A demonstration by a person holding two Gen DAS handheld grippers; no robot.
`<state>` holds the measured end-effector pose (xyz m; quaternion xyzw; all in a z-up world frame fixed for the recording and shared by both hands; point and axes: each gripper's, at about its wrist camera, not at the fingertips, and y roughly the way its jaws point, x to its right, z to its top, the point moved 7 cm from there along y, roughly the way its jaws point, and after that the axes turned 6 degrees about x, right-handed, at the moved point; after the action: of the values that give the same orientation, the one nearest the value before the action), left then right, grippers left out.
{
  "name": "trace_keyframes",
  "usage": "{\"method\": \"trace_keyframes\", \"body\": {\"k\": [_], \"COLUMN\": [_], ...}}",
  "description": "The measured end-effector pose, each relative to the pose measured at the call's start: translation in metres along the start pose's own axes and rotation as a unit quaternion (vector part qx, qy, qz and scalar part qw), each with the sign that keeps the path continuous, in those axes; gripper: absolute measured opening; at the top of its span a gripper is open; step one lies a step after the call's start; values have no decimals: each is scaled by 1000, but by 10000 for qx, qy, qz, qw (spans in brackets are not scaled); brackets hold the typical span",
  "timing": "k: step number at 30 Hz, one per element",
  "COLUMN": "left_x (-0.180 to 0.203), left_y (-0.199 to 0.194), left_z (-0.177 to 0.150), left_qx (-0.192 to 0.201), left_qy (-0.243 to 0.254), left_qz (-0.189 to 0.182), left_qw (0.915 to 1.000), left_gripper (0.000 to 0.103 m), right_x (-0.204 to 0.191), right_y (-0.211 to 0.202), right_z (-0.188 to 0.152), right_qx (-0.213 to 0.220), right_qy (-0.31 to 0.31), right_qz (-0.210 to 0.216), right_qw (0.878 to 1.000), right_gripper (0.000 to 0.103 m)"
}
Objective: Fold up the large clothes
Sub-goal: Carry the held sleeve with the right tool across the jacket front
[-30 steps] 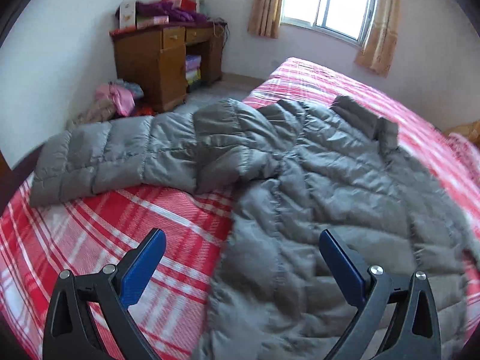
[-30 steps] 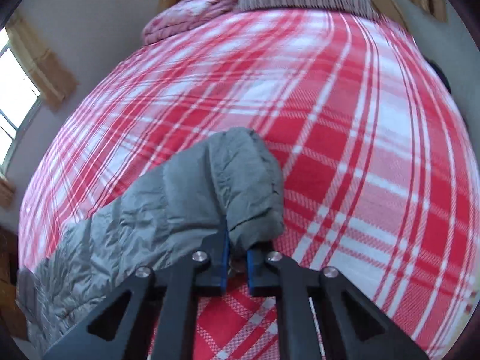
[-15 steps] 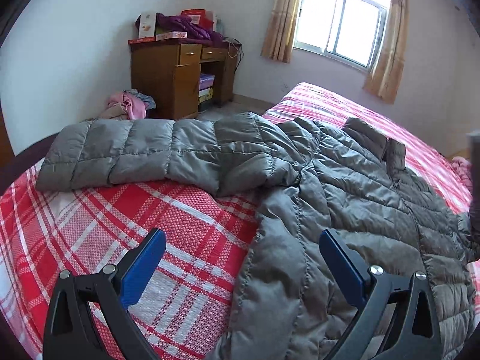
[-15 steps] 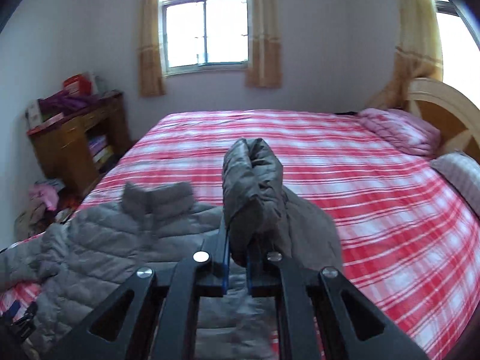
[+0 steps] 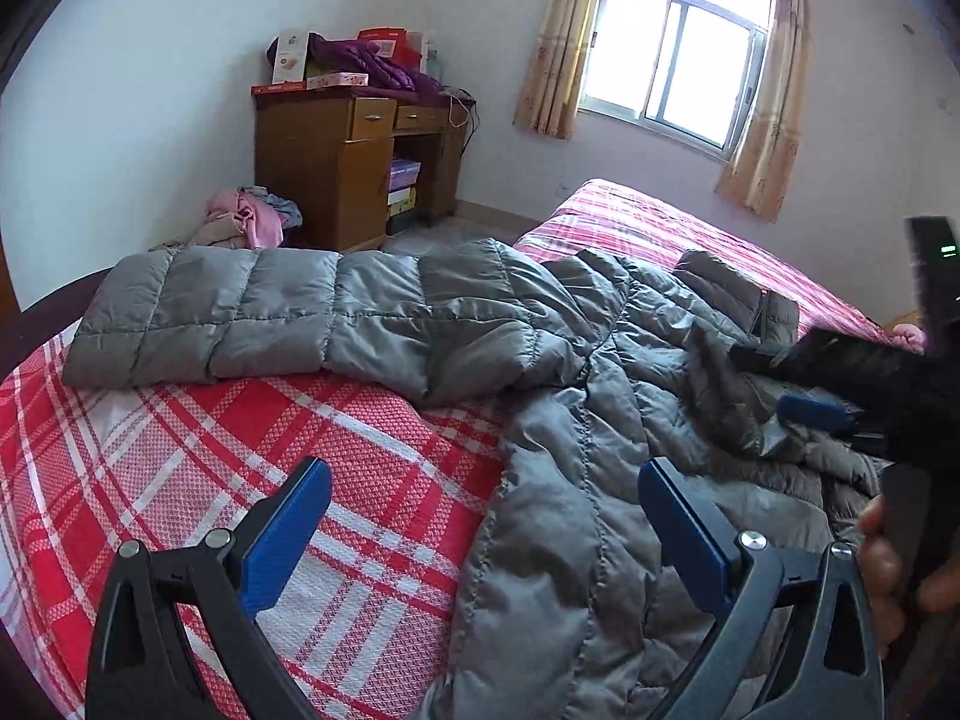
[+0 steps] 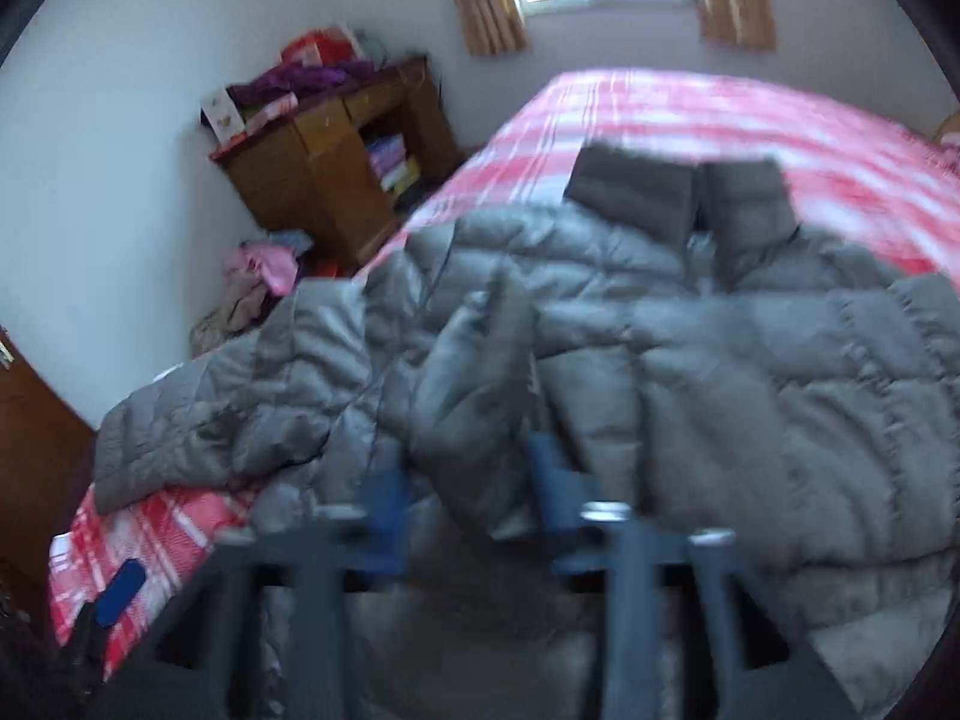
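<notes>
**A:** Looking through the left wrist camera first, what do you see?

**B:** The left gripper (image 5: 483, 531) hovers over the bed (image 5: 198, 438) with its two blue fingers (image 5: 288, 534) spread wide, and nothing is between them. One finger is above the red plaid cover, the other above the grey down jacket (image 5: 576, 372). The jacket lies spread on the bed, and its one sleeve (image 5: 240, 318) stretches flat to the side, toward the bed edge.

**A:** Is the other tool visible there?

**B:** Yes, the right gripper (image 5: 822, 405) enters from the right edge, low over the jacket's body. Its blue pad is just beside a raised fold of grey fabric. I cannot tell from this view if it touches.

**A:** And behind the bed?

**B:** A wooden desk (image 5: 354, 162) with boxes on top, a pile of pink clothes (image 5: 252, 222) on the floor, and a window (image 5: 672, 72) with curtains.

**A:** Now the right wrist camera?

**B:** It is blurred. The right gripper (image 6: 465, 480) has its jaws apart, and a bunched ridge of the jacket (image 6: 750, 372) stands between them, not squeezed. The collar (image 6: 678, 192) lies at the far side. The left gripper (image 6: 120, 594) appears at the lower left corner, only a blue pad over the plaid cover.
</notes>
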<state>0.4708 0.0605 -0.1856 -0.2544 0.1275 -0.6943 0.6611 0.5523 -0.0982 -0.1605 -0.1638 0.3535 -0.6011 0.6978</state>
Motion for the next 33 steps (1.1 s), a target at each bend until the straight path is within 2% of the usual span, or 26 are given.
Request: {"method": "trace_keyframes", "body": {"k": [3, 4, 5, 6, 7, 8, 9, 11, 17, 21, 24, 25, 27, 29, 30, 33], "left_x": [0, 0, 0, 0, 0, 1, 2, 3, 9, 12, 11, 10, 10, 13, 15, 30], "left_y": [1, 1, 1, 1, 1, 1, 0, -1, -1, 0, 0, -1, 1, 3, 4, 3], "left_z": [0, 0, 0, 0, 0, 0, 0, 0, -1, -2, -1, -2, -3, -7, -8, 1], "left_qx": [-35, -34, -26, -24, -18, -5, 10, 42, 101, 109, 115, 101, 7, -198, -320, -560], "left_qy": [-21, -33, -39, -31, -7, 15, 41, 101, 323, 434, 370, 337, 329, 460, 535, 721], "left_qz": [-1, -9, -10, -1, 10, 17, 32, 79, 186, 182, 196, 198, 198, 168, 165, 39], "left_qw": [10000, 10000, 10000, 10000, 10000, 10000, 10000, 9999, 9993, 9988, 9991, 9992, 9993, 9986, 9979, 9958], "left_gripper": [102, 102, 102, 102, 102, 102, 102, 102, 102, 102, 102, 102, 102, 102, 102, 102], "right_x": [8, 14, 25, 35, 46, 52, 54, 53, 27, 23, 31, 40, 72, 109, 124, 168], "right_y": [-27, -39, -51, -58, -60, -54, -41, -16, 34, 21, -17, -33, -56, -67, -70, -76], "right_z": [13, 18, 23, 26, 27, 25, 21, 7, -29, -23, 0, 9, 25, 32, 32, 26], "right_qx": [431, 621, 836, 972, 1001, 856, 602, 215, -412, -416, 105, 349, 666, 716, 717, 669], "right_qy": [257, 245, 193, 131, 22, -80, -130, -63, 89, -201, -286, -376, -529, -757, -898, -1182], "right_qz": [433, 456, 267, -23, -377, -618, -682, -581, -129, -174, -207, -414, -1220, -2261, -2643, -3444], "right_qw": [9978, 9967, 9960, 9952, 9943, 9944, 9958, 9981, 9990, 9988, 9993, 9978, 9889, 9685, 9576, 9289], "right_gripper": [80, 80, 77, 56, 42, 24, 20, 20, 20, 20, 24, 26, 27, 27, 27, 27]}}
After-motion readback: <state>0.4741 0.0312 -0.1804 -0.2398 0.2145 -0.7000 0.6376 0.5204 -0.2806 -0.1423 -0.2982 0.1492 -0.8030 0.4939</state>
